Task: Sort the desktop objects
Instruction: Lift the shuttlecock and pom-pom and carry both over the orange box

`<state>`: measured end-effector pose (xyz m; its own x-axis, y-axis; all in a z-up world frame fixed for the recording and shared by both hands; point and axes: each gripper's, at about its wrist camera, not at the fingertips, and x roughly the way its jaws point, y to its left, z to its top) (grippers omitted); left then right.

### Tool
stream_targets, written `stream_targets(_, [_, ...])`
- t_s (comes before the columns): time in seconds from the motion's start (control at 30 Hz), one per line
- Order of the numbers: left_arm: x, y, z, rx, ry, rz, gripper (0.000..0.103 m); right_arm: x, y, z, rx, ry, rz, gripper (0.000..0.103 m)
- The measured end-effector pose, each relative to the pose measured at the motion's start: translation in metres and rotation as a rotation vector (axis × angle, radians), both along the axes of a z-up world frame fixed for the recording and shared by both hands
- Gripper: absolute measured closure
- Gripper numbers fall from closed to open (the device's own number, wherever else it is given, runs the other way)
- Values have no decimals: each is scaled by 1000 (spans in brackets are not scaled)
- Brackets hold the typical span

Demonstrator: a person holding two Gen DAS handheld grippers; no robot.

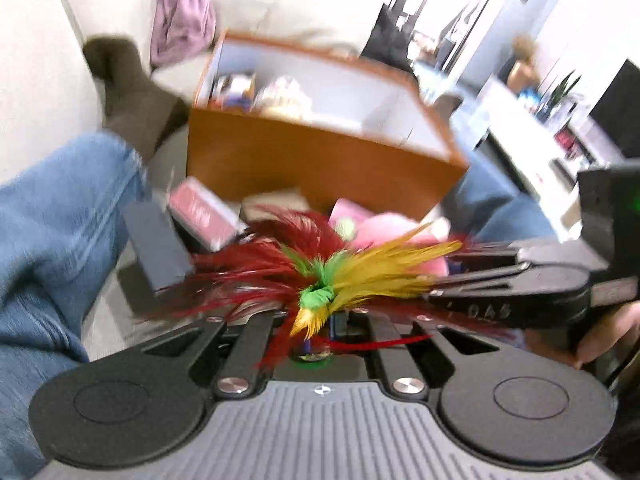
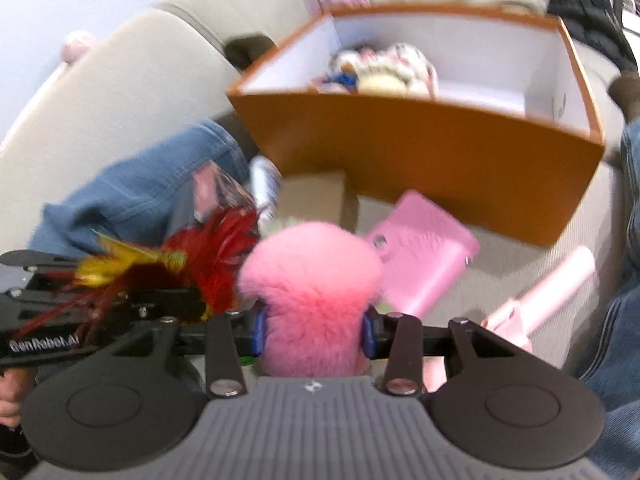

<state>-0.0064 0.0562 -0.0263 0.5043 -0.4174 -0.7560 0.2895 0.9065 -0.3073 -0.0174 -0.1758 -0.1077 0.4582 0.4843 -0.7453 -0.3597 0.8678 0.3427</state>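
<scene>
The box stands on the sofa, ahead of both grippers, between the person's legs. In it, toward its far left corner, lie a few small things. A garment lies on the sofa behind the box.

Before the box, on the seat, lie a packet at the left, a carton in the middle and a case at the right, with a tube further right.

The shuttlecock sits in the left gripper, the plush between the fingers of the right gripper. The left gripper is just left of the right one.
</scene>
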Motion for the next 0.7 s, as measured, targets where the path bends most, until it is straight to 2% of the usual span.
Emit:
stream_targets(0.1, [5,2,20,-36,-56,5,95,-1,-4,18,10,-59,3,59])
stream_targets(0.17, [25,-15,31,-47,-86,7,95,2,-7,28,19,-92,0,59])
stream_targets(0.47, [61,-21,82,-60,-231,27,95,31,-21,81,145,-186,-9,59])
stream_targets(0.7, [98,-18,105,-68,-310,49,95,67,-21,107,149,-256,-42,59])
